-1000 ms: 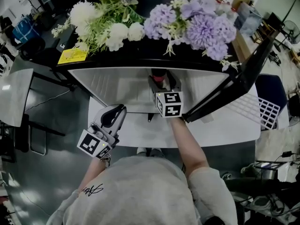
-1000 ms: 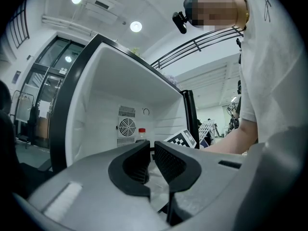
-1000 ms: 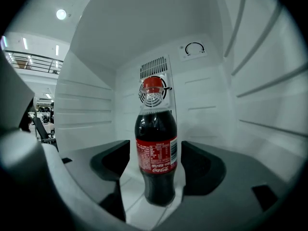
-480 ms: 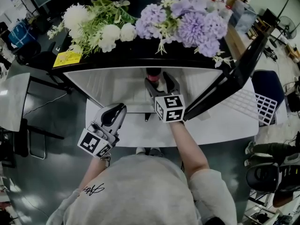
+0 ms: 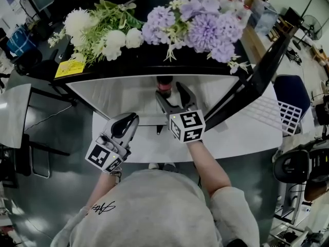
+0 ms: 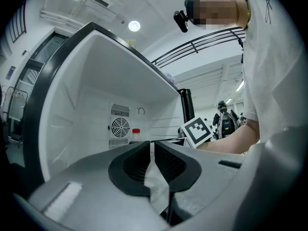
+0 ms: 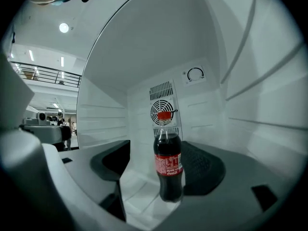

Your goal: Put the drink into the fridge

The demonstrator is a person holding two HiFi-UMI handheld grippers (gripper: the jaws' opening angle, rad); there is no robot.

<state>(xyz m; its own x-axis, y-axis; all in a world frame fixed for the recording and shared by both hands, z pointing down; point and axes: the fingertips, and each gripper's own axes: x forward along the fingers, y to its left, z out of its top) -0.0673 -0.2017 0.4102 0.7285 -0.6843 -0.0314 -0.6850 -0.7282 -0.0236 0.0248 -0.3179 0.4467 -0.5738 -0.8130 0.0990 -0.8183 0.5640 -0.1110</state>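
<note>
**Head view from above, with both gripper views.** The fridge (image 5: 115, 94) stands open, its door (image 5: 259, 84) swung out to the right. Its white inside faces the person. White flowers (image 5: 103, 32) and purple flowers (image 5: 203, 24) lie along its black top.

**Drink.** The cola bottle (image 7: 168, 167) has a red cap and a red label. It stands upright on the fridge floor, about midway between the side walls and toward the rear edge. Directly behind it on the back wall is the round fan grille (image 7: 161, 112). A dial (image 7: 195, 74) sits higher on the same wall, to the right.

**Right tongs** (image 5: 168, 90). These reach in over the front edge of the fridge floor, with the marker cube (image 5: 186, 126) just outside the opening. The jaws are spread wide and the bottle stands between them. It is nearer the right-hand pad than the left. Clear floor shows between the bottle and the left jaw. Whether the right pad touches the bottle cannot be told.

**Left tongs** (image 5: 123, 126). These are held outside the fridge, at the left of the front edge and well apart from the bottle. They point toward the opening. The jaws are drawn narrow, leaving only a thin slit between the ribbed pads, and nothing is gripped. Their own view shows the bottle small against the back wall, beside the fan.
</note>
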